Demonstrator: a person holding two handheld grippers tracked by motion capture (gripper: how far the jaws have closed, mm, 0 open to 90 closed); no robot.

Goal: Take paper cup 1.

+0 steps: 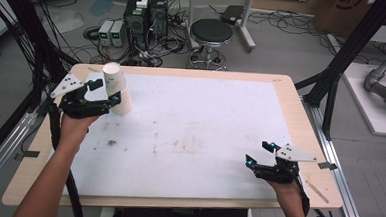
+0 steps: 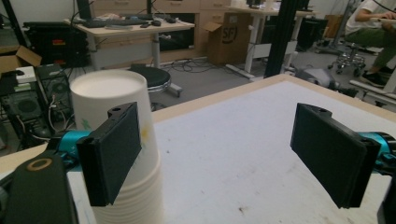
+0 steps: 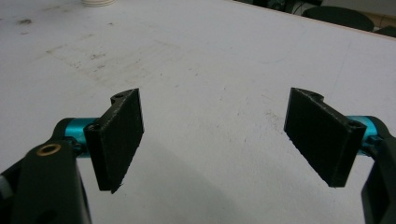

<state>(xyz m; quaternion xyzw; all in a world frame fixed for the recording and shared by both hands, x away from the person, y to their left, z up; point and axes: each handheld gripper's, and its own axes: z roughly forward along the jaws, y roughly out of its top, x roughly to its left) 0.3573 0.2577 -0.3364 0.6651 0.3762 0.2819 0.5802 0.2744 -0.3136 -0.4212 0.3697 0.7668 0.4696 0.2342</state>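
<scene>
A stack of white paper cups (image 1: 118,89) stands upside down at the far left of the white table top (image 1: 205,119). My left gripper (image 1: 105,91) is open right beside it. In the left gripper view the stack (image 2: 109,91) rises just beyond the left jaw, which covers part of it, and my left gripper (image 2: 219,154) has bare table between its pads. My right gripper (image 1: 259,153) is open near the front right corner, low over the table. In the right gripper view my right gripper (image 3: 217,135) holds nothing, and the cup stack's foot (image 3: 98,2) shows at the top edge.
The white mat has a wooden rim (image 1: 300,119) with a thin stick (image 1: 317,191) on it at the front right. Beyond the far edge are a black stool (image 1: 211,32), computers and cables (image 1: 146,16), and black frame posts (image 1: 344,51). A person (image 2: 373,23) sits far off.
</scene>
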